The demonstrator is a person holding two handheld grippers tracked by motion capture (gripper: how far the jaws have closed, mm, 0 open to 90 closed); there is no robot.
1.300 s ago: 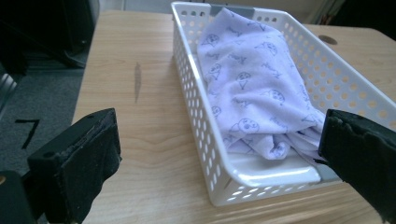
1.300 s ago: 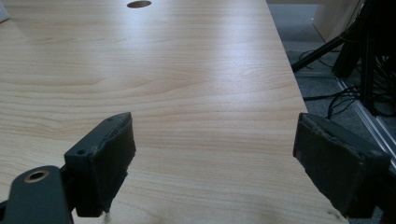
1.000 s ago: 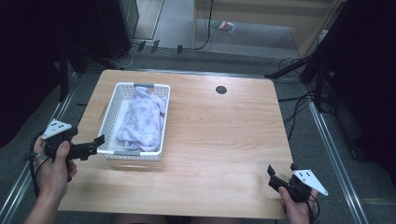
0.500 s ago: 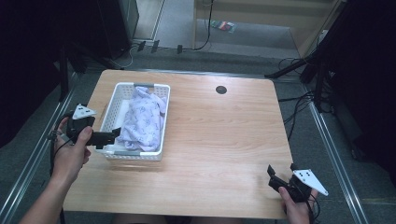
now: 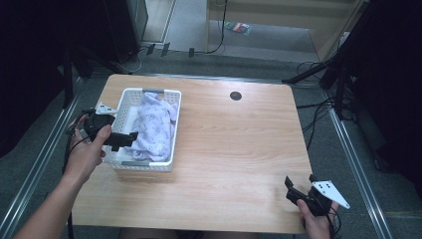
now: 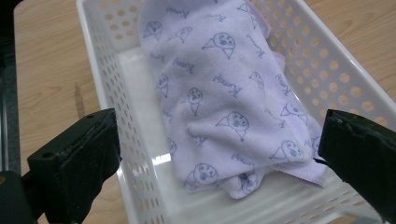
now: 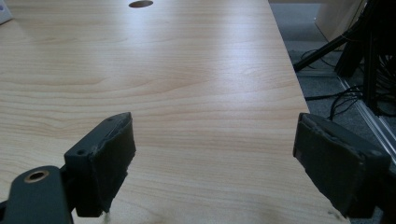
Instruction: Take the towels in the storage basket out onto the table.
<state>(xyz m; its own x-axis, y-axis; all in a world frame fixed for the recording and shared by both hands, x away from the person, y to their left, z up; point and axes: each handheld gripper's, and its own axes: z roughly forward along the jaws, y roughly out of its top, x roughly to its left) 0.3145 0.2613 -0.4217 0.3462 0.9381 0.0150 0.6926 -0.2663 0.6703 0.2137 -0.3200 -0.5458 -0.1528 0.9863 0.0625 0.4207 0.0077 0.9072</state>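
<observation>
Left gripper is over the near left part of the white basket, fingers spread wide, nothing in them. In the left gripper view the two fingers straddle the basket's width, one outside the left wall, the other near the right wall. The lilac printed towel lies bunched between and just ahead of them.

Towel sits inside the basket, heaped toward the right wall, and leaves a bare strip of floor along the left one. Its long axis runs with the basket's long axis, away from the person. The near end is a folded lump close to the fingers. The far end climbs toward the basket's back rim.

Key relation: the towel is straight ahead of and below the left fingers and offset a bit to their right. My read is that the grab needs a drop into the basket plus a small shift right, closing across the towel's width on the near lump.

Right gripper is at the near right corner of the counter, well apart from the basket. Its fingers are wide open over bare wood, holding nothing. Left hand is clearly the nearer one, so I'd judge this to be its pick.
</observation>
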